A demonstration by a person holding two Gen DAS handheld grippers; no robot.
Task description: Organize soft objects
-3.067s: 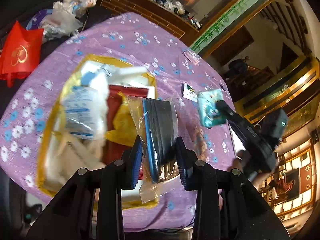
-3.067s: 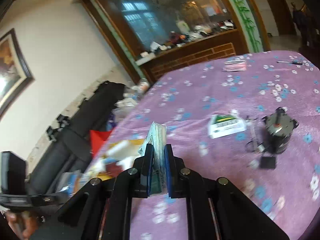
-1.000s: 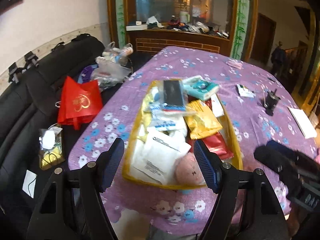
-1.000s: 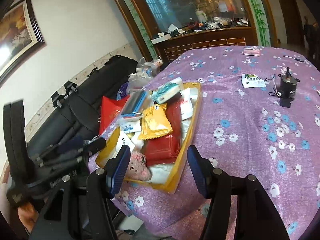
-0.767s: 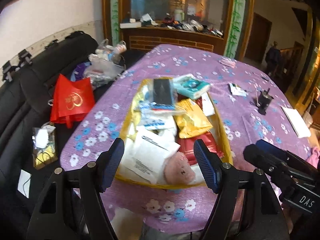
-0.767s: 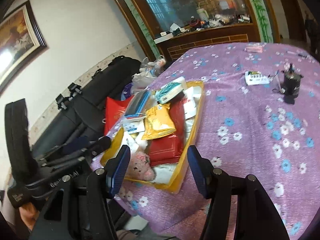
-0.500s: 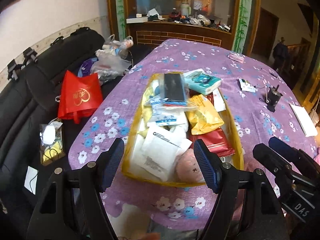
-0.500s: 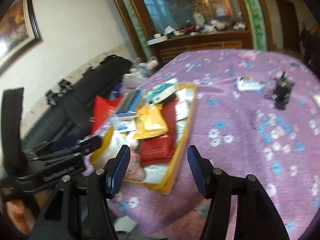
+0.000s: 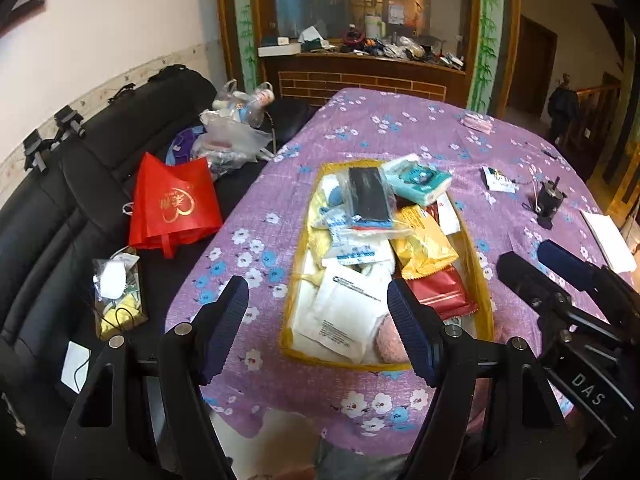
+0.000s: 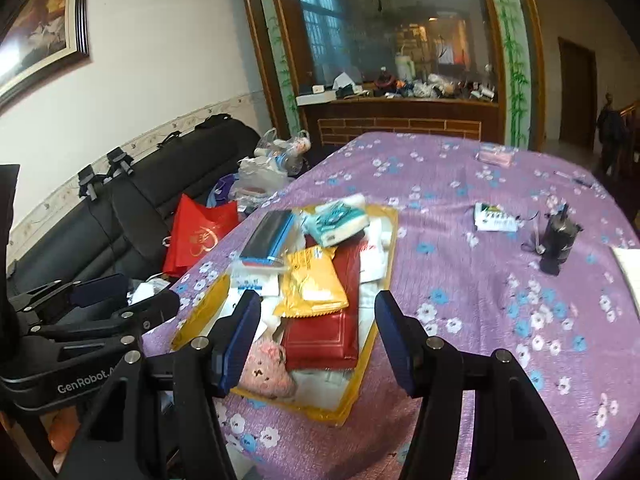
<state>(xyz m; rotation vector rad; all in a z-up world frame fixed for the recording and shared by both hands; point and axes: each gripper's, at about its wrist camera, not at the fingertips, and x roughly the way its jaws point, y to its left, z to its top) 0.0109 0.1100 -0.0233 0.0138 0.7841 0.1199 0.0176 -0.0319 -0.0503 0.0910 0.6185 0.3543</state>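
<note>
A yellow tray (image 9: 486,300) (image 10: 384,240) on the purple flowered tablecloth holds a pile of soft packets: a dark sponge pack in clear plastic (image 9: 368,196) (image 10: 268,236), a teal tissue pack (image 9: 418,182) (image 10: 338,220), a yellow packet (image 9: 424,244) (image 10: 312,284), a red packet (image 9: 438,294) (image 10: 324,332), white pouches (image 9: 340,320) and a pink plush (image 9: 388,342) (image 10: 266,368). My left gripper (image 9: 320,328) is open and empty, held back above the tray's near end. My right gripper (image 10: 318,338) is open and empty, near the tray's near corner.
A black sofa on the left carries a red bag (image 9: 172,204) (image 10: 200,236) and plastic bags (image 9: 232,136). On the table to the right lie a small white box (image 9: 500,180) (image 10: 494,218), a black motor part (image 9: 550,200) (image 10: 558,238) and a white pad (image 9: 610,240).
3 s ago the left gripper held the sponge pack and the right the tissue pack; both now lie on the tray. Both grippers are open and pulled back, barely shifting lately.
</note>
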